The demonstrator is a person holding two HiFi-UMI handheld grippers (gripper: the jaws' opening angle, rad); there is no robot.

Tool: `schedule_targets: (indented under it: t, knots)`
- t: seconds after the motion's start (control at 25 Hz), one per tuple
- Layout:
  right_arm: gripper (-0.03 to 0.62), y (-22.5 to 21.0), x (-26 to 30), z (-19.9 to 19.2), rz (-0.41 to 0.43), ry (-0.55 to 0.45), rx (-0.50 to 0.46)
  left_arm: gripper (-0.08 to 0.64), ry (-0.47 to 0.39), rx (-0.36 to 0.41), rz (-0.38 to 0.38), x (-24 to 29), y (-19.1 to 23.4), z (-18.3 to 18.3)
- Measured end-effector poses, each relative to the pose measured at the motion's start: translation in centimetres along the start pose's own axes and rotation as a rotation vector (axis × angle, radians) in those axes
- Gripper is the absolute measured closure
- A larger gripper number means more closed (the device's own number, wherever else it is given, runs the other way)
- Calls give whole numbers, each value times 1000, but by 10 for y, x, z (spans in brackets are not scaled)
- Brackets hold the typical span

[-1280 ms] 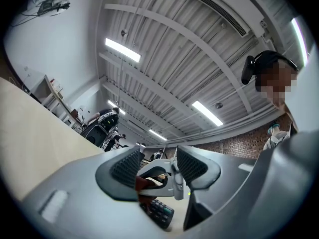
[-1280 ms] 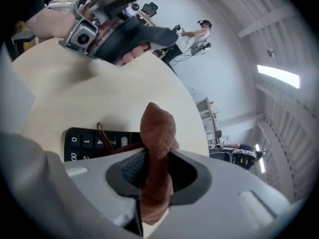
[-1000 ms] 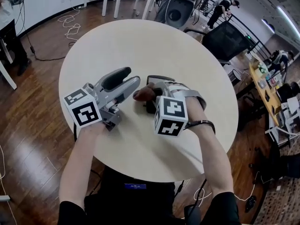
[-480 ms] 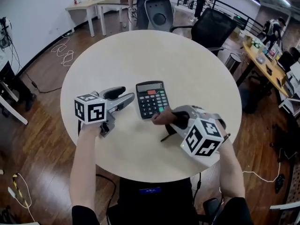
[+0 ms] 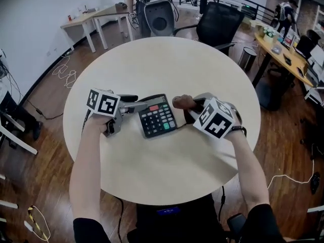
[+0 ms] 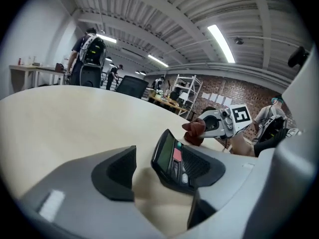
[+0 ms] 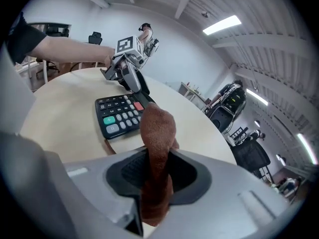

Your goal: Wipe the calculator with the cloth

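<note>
While just widened round calculator [image 5: 157,116], left tongs [image 6: 159,180]; right tongs [image 7: 158,176] tight on fuzzy cloth [image 7: 158,133].

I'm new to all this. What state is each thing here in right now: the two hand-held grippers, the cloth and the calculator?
Left gripper: open, jaws have just been opening, the calculator's display end between them.
Right gripper: shut on the cloth.
Cloth: bunched, pinched in the right gripper, sticking out past its jaws.
Calculator: lying on the table, keys up.
</note>
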State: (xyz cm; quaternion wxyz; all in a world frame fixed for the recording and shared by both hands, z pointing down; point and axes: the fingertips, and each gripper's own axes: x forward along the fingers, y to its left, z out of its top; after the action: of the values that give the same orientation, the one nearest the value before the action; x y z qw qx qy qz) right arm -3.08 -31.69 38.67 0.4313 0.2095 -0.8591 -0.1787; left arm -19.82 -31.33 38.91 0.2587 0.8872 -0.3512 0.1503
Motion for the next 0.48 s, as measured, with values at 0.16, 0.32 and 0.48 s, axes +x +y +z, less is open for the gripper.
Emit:
schedule_targets:
  t: [0.16, 0.32, 0.48]
  knots:
    - [497, -12, 16, -3, -10, 20, 31, 364, 31, 7, -43, 13, -1, 4]
    - [497, -20, 34, 12, 18, -9, 74, 465, 54, 28, -40, 14, -1, 4]
    - [497, -28, 47, 25, 81, -108, 234, 480, -50, 47, -61, 8, -3, 13]
